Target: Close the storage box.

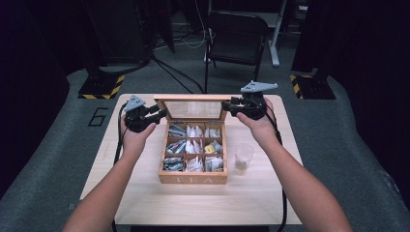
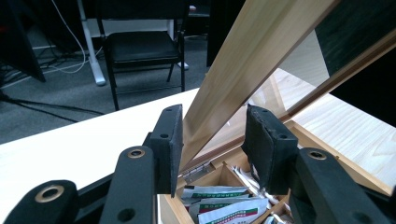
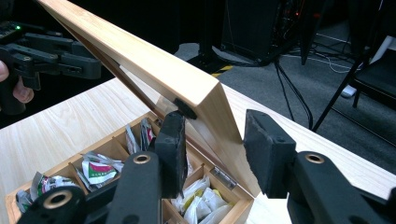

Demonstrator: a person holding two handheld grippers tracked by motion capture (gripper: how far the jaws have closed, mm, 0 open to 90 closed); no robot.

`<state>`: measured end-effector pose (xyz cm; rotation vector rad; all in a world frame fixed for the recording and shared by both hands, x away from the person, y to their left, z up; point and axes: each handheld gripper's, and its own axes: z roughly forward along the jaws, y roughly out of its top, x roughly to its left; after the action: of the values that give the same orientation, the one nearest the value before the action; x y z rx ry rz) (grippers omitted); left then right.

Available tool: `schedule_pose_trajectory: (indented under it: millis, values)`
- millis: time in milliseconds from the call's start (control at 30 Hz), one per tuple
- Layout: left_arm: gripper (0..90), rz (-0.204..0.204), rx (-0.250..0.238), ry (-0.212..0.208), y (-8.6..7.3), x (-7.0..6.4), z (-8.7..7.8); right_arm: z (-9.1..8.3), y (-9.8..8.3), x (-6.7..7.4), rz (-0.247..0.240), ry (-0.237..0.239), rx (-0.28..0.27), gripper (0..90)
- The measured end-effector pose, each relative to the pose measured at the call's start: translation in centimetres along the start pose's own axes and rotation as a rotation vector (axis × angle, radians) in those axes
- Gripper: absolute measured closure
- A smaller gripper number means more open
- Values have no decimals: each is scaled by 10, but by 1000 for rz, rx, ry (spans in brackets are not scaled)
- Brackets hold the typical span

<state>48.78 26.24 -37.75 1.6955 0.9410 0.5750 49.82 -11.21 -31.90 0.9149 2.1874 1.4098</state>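
The light wooden tea box [image 1: 193, 178] with nine compartments of sachets sits mid-table, its glass-paned lid [image 1: 190, 109] standing raised. The left gripper [image 1: 161, 114] and right gripper [image 1: 227, 107] straddle the lid's side edges, jaws apart — not pressing. Likely releasing it; next, both must withdraw sideways. Pale wood table [image 1: 251, 193], clear plastic cup [image 1: 243, 156] beside; dark room, black chair [image 1: 237, 36] behind.
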Motion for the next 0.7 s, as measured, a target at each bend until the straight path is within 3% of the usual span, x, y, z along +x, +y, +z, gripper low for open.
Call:
schedule_pose_trajectory:
  millis: [267, 700]
  values:
    - [571, 10, -41, -5, 6, -6, -13, -2, -3, 3, -4, 2, 1, 587]
    - [573, 24, -60, -16, 12, -16, -32, -7, -12, 10, -8, 10, 0, 577]
